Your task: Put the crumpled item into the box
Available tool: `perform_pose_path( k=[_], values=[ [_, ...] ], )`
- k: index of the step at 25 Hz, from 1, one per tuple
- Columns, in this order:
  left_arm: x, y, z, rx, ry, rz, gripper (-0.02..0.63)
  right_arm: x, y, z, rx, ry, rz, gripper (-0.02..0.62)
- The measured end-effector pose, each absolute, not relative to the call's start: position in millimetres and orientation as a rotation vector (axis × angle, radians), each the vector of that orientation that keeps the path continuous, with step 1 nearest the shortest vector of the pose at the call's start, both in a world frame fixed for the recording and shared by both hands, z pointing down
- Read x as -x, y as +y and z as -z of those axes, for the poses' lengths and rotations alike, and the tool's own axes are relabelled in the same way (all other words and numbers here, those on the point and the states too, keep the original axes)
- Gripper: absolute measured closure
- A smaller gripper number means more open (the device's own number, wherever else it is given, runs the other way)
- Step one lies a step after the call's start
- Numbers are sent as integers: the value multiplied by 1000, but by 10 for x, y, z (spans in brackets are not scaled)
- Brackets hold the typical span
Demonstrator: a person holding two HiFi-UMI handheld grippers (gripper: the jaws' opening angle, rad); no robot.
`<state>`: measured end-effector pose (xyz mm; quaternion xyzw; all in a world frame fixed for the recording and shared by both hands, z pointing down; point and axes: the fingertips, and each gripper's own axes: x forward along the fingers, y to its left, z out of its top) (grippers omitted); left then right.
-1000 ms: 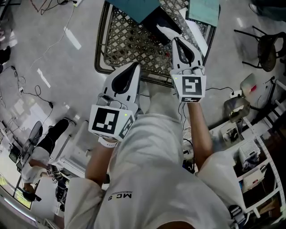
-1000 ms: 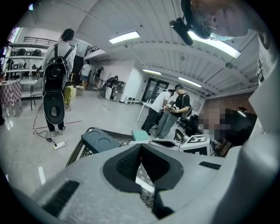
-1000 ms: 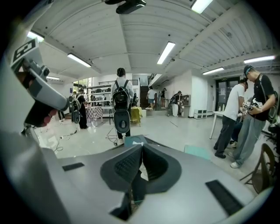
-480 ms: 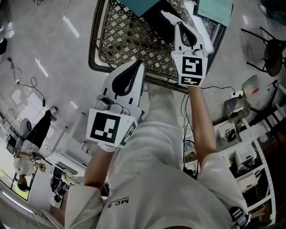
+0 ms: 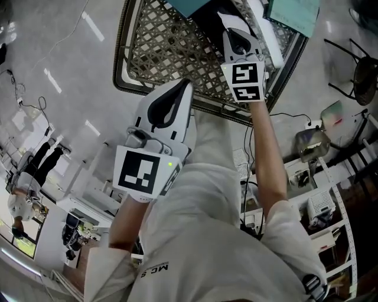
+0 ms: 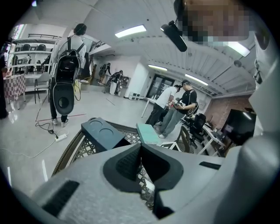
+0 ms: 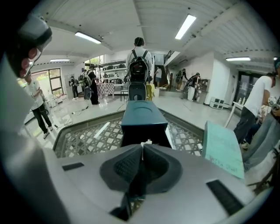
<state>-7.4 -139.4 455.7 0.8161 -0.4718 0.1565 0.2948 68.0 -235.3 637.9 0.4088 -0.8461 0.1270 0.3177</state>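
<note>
Left gripper (image 6: 141,146): jaws together, empty. Right gripper (image 7: 142,148): jaws together, facing dark box (image 7: 143,114). Risk: closed, I may shove the box across lattice desk (image 5: 159,53).

Lattice table (image 5: 155,50): top centre of the head view, metal-rimmed.
Teal sheet (image 5: 293,13): upper right, at the table's corner.
Chair (image 5: 361,65): right edge.
Shelving (image 5: 331,227): lower right, cluttered.
Person with backpack (image 6: 68,65): upper left, standing.

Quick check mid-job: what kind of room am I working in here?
Probably an open lab or workshop: equipment shelving, a trailing power strip and ceiling strip lights.
</note>
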Motion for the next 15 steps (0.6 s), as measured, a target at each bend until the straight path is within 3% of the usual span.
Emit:
perform_pose_path(
  k=[15],
  values=[
    [4, -1270, -4559, -2174, -1210, -399, 581, -619, -2020, -6448, -1097, -2260, -772, 492]
  ],
)
